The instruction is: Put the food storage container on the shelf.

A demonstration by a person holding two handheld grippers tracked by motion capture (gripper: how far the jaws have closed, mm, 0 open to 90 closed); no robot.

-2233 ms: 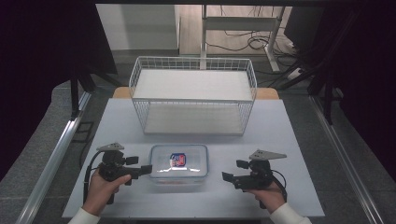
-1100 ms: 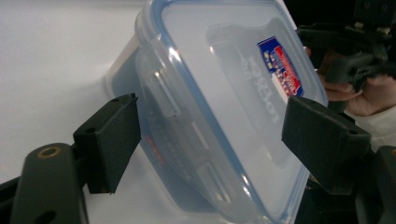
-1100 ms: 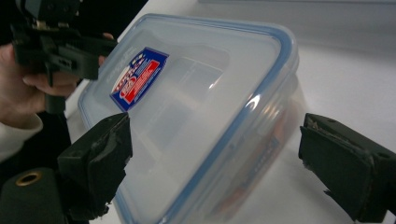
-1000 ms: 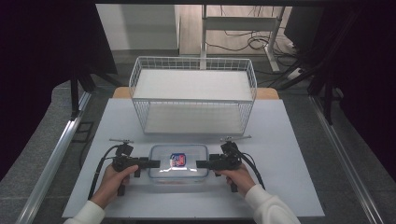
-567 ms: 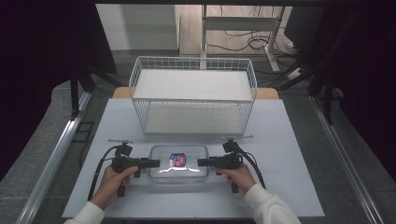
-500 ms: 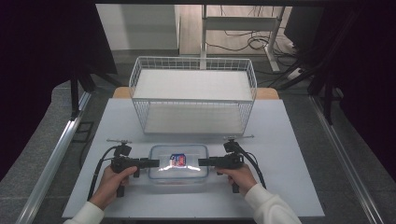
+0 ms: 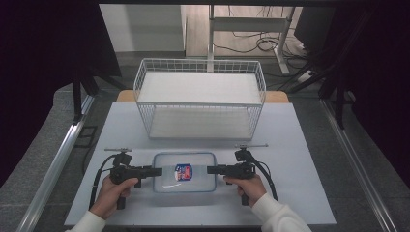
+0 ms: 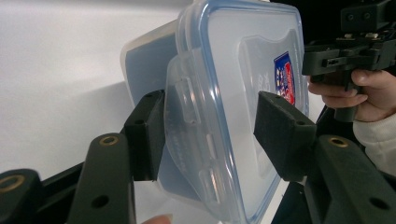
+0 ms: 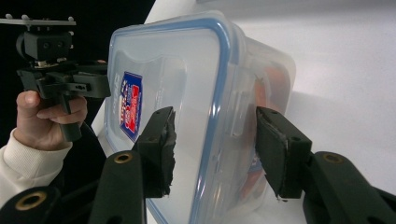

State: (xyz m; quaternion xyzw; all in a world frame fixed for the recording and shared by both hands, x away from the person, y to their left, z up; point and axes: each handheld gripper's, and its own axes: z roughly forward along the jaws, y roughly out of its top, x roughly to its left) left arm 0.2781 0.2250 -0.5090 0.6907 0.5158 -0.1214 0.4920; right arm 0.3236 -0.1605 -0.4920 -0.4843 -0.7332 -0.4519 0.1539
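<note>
Clear lidded plastic food container, lower centre: left gripper and right gripper are straddling opposite end latches, jaws unclosed, likely positioning to lift it evenly off the white counter.

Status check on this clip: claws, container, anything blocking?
Left claw and right claw open, each straddling one end latch of the lidded plastic container. Container flat on the table. Wire basket behind, apart.
</note>
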